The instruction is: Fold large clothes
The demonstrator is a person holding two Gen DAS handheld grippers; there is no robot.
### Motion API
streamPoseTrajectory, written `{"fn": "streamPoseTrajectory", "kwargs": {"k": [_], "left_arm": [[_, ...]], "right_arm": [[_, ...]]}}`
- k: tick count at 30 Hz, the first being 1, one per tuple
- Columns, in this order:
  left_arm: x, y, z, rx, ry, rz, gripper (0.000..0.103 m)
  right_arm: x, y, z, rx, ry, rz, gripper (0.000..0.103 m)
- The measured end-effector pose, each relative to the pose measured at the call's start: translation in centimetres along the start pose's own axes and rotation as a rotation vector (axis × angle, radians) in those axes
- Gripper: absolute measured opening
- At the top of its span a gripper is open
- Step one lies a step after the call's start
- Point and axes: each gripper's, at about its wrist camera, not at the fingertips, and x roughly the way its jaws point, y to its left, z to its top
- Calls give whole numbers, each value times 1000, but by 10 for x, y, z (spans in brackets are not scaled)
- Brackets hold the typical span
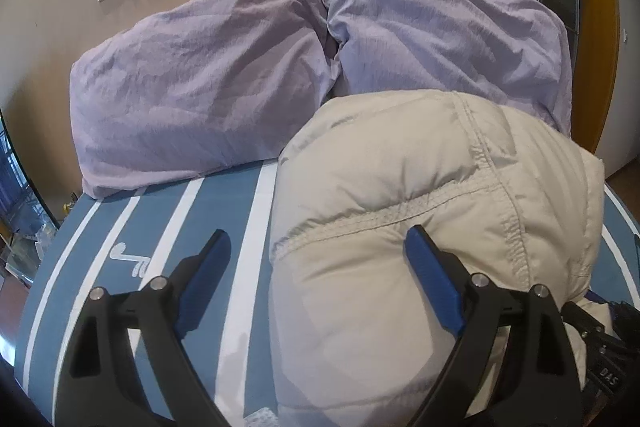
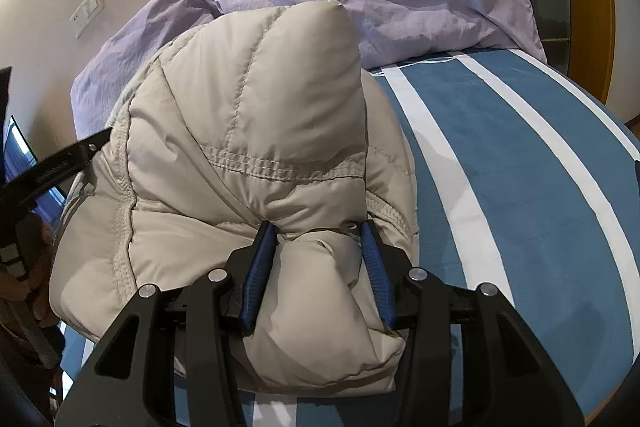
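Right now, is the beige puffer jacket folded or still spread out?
Folded. The jacket sits as a compact, layered bundle on the striped bed, one padded layer doubled over another, with the right tool clamping a fold.
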Motion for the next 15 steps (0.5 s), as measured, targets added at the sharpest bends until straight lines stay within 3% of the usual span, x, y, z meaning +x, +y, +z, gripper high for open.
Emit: {"fn": "streamPoseTrajectory", "kwargs": {"k": [15], "left_arm": [[23, -7, -8, 18, 15, 37, 90]], "right_arm": [[-3, -1, 1, -10, -20, -9, 50]]}}
